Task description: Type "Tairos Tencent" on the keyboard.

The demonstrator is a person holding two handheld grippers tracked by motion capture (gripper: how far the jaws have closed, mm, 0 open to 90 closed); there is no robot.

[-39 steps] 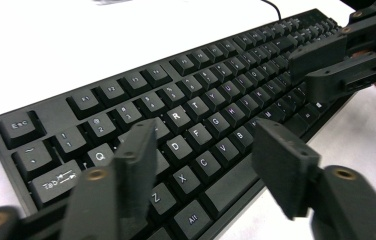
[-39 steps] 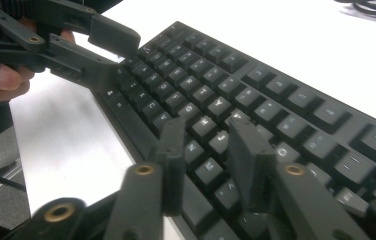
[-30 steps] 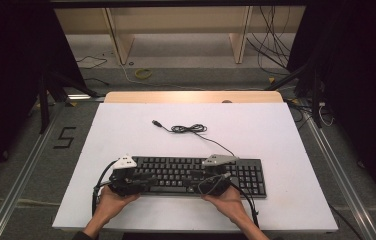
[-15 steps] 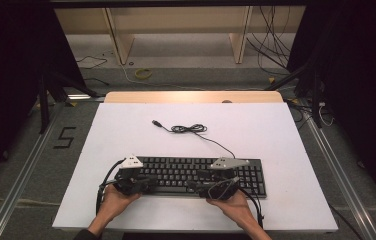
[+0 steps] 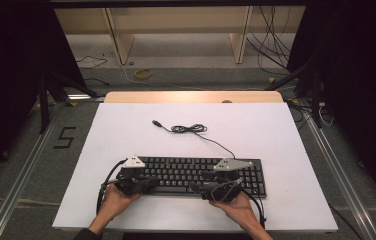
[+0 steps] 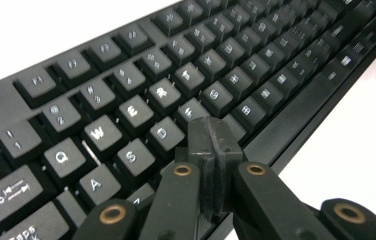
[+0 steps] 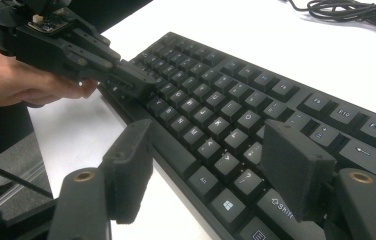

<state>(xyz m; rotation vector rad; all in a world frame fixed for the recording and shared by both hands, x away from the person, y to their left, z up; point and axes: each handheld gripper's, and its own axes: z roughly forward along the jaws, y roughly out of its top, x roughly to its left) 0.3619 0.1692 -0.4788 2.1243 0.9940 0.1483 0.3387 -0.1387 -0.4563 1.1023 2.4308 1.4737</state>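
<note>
Left gripper (image 6: 211, 145) has its jaws pressed together into one blunt tip, hovering over or on the keyboard (image 5: 196, 175) near the D and F keys; contact with a keycap cannot be told from the left gripper view; right gripper (image 7: 211, 175) has its jaws spread wide, straddling the front edge near the right Shift key (image 7: 281, 207), pinching nothing.

Keyboard lies flat on the white table (image 5: 276, 135) at 6 o'clock, close to the near edge, long side parallel to it; left gripper (image 5: 133, 180) at its 7 o'clock end, right gripper (image 5: 221, 187) just right of centre.

Judgement: step in hand looks like key pressing, or steadying the board while pressing; to do it well, bring the closed tip down square on one keycap centre, not the gap between caps; if the right claw is to grip the front edge, close it evenly so the board does not skid.

Room: little table is left behind the hands at 6 o'clock, so avoid pulling the board nearward; good open surface at 3 and 9 o'clock; toward 12 o'clock the keyboard's cable (image 5: 188, 128) lies coiled, well apart from the grippers, its plug (image 5: 156, 122) free on the table; beyond it bare white surface runs to the wooden far edge (image 5: 191, 96).
</note>
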